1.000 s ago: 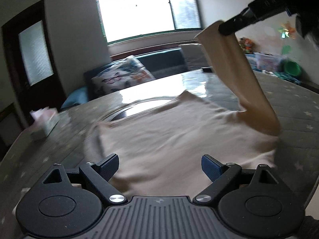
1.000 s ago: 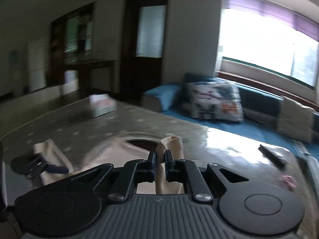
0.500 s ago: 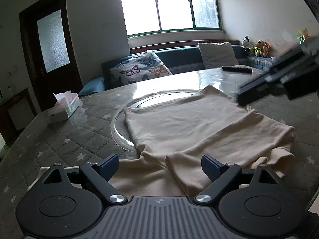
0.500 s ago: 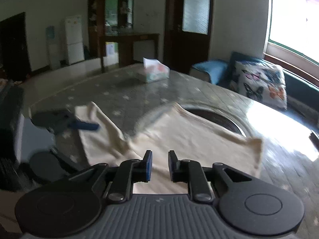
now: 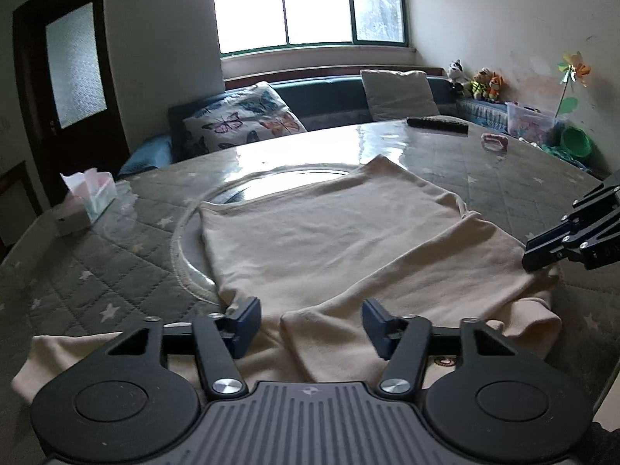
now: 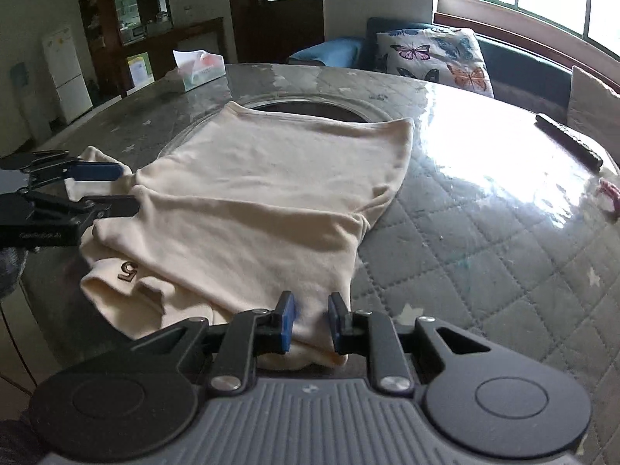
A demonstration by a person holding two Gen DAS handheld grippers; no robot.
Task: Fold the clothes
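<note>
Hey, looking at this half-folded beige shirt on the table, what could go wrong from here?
1. The beige shirt lies near the table edge, with bunched layers at the corner under the right gripper; a tug might drag it off.
2. The left gripper, whose jaws have just been closing, straddles the folded flap's edge without pinching it; it may catch only one layer and undo the fold.
3. The fold sits skewed, so later folds could come out uneven.

The shirt's [image 5: 329, 240] near hem is hidden behind the left gripper's [image 5: 310, 323] body. The right gripper [image 5: 536, 257] is cut off by the left view's right edge. The small pink thing [image 5: 494, 141] by the remote [image 5: 438, 124] is too small to tell.
</note>
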